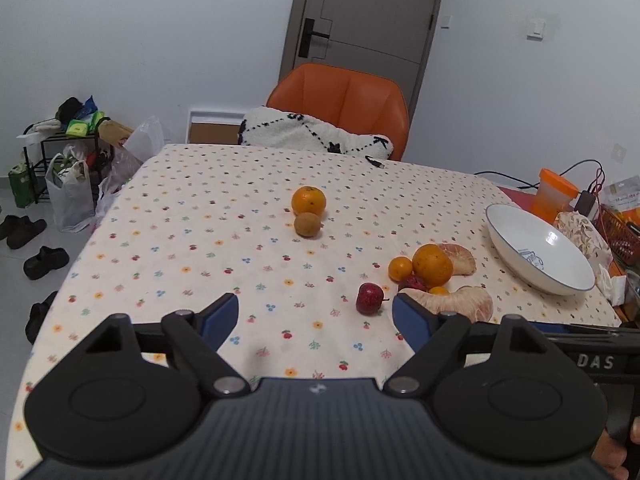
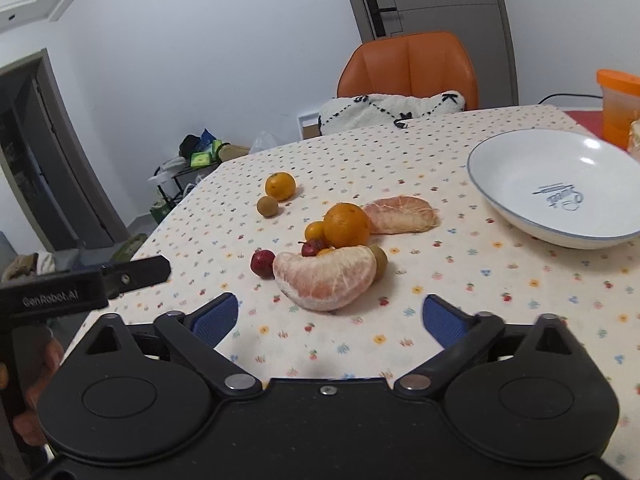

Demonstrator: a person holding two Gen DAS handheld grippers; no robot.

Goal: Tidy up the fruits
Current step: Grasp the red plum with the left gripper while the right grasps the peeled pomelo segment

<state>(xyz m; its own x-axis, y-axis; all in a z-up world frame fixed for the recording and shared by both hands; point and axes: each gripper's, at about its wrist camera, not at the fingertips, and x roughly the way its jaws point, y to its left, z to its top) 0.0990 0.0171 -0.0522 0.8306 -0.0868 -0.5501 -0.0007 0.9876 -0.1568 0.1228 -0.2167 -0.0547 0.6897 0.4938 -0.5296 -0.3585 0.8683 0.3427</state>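
A heap of fruit lies on the flowered tablecloth: a big orange (image 2: 346, 225), a small orange (image 2: 315, 231), two peeled pomelo segments (image 2: 326, 277) (image 2: 400, 214), a small red fruit (image 2: 263, 263) and a green-brown fruit (image 2: 378, 260). Farther off lie another orange (image 1: 308, 200) and a brown kiwi-like fruit (image 1: 307, 224). An empty white bowl (image 2: 520, 164) stands to the right. My right gripper (image 2: 330, 314) is open just before the near pomelo segment. My left gripper (image 1: 315, 314) is open, the red fruit (image 1: 369, 298) near its right finger.
An orange chair (image 1: 340, 98) with a white cushion stands behind the table. An orange-lidded container (image 1: 554, 196), cables and packets sit at the right edge. Bags, a rack and shoes are on the floor to the left.
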